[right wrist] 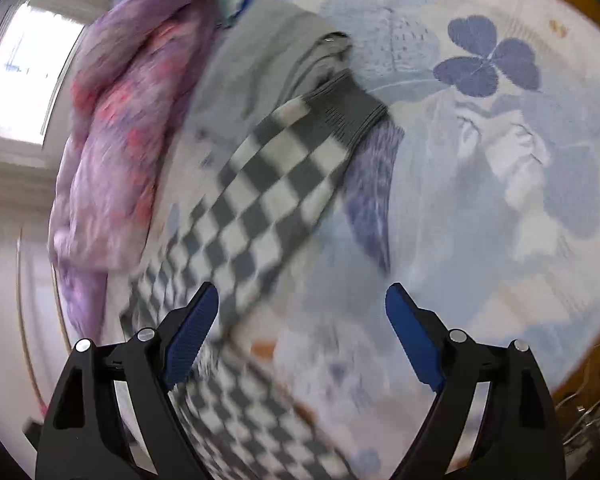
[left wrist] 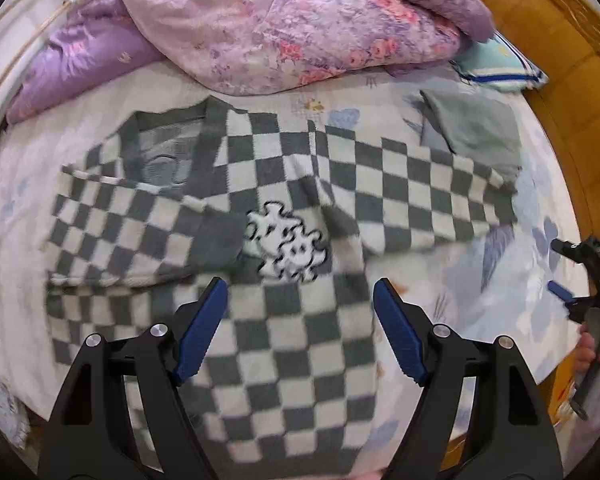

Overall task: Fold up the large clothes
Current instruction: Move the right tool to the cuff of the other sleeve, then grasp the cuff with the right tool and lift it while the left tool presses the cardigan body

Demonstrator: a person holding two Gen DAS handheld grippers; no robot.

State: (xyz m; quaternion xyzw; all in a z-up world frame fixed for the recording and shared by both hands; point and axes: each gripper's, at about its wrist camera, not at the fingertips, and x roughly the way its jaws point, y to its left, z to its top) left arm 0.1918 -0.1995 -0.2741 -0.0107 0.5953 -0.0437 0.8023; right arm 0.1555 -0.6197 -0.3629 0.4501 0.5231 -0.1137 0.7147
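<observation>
The work surface is a bed covered by a pale sheet (left wrist: 512, 280) printed with blue leaves and clover shapes. A wooden bed frame (left wrist: 572, 92) runs along the right side and curves round the far corner. At the far end of the bed lies a heaped purple and pink floral quilt (left wrist: 284, 36), with a light blue striped pillow (left wrist: 500, 68) to its right, against the frame. In the right wrist view a bright window (right wrist: 24, 68) stands beyond the quilt, on the left.

The grey and white checkered sweater (left wrist: 284, 360) lies spread flat on the sheet, in the middle of the bed. Its neck opening is at the far left. One sleeve is folded across the chest, its grey cuff resting beside a white cloud-shaped patch (left wrist: 288, 248). The other sleeve (right wrist: 276, 184) extends to the right, and its ribbed grey cuff lies on or against a folded grey garment (left wrist: 472, 128) at the far right.

The left gripper (left wrist: 300, 320) is above the near body of the sweater, fingers apart, with nothing between them. The right gripper (right wrist: 302, 332) is above the sheet just right of the extended sleeve, also spread wide and empty. In the left wrist view it appears at the right edge, carried by a hand (left wrist: 592, 352).
</observation>
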